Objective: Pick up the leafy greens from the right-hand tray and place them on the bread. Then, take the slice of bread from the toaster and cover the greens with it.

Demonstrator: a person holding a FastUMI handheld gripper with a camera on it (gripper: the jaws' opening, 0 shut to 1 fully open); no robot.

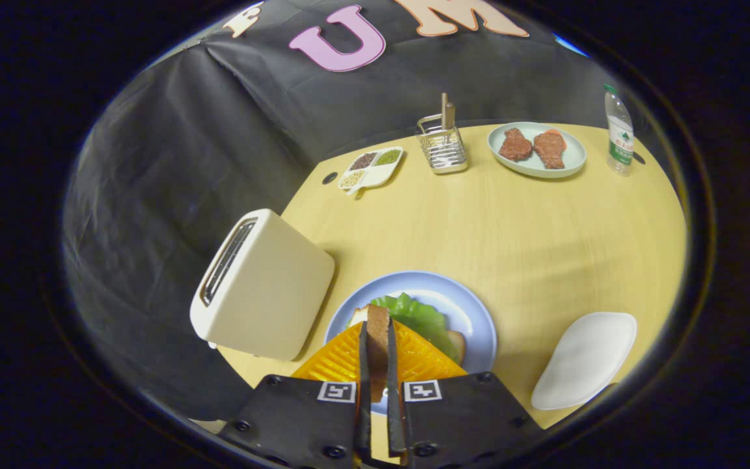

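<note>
One view, from the gripper, looking down across a yellow table [531, 241].

Gripper [377, 339]: jaws narrow, both orange fingers [339, 361] pressed on a bread slice [377, 342] held on edge between them, crust toward the camera. The slice hangs above the blue plate [472, 312].

Plate sits just ahead of the fingers, at 12 o'clock from them. On it: greens [420, 316], spread flat, partly hidden behind the held slice. A second bread [457, 344] peeks out under the greens at the plate's 4 o'clock side.

Toaster [264, 286]: cream, at 9 to 10 o'clock from the plate, just beside its rim, slot facing up and away. Cannot tell what the slot holds.

White tray [586, 358]: at 3 o'clock from the plate, apart from it, bare.

Far side of table, well beyond the fingers:
- divided dish [375, 174] with grains, at 11 o'clock from the plate;
- wire rack [441, 148] with a wooden utensil upright in it, at 12 o'clock;
- pale plate [567, 168] with two brown meat pieces [534, 146], at 1 o'clock;
- bottle [620, 133], upright, right of the pale plate, near the table edge.
</note>
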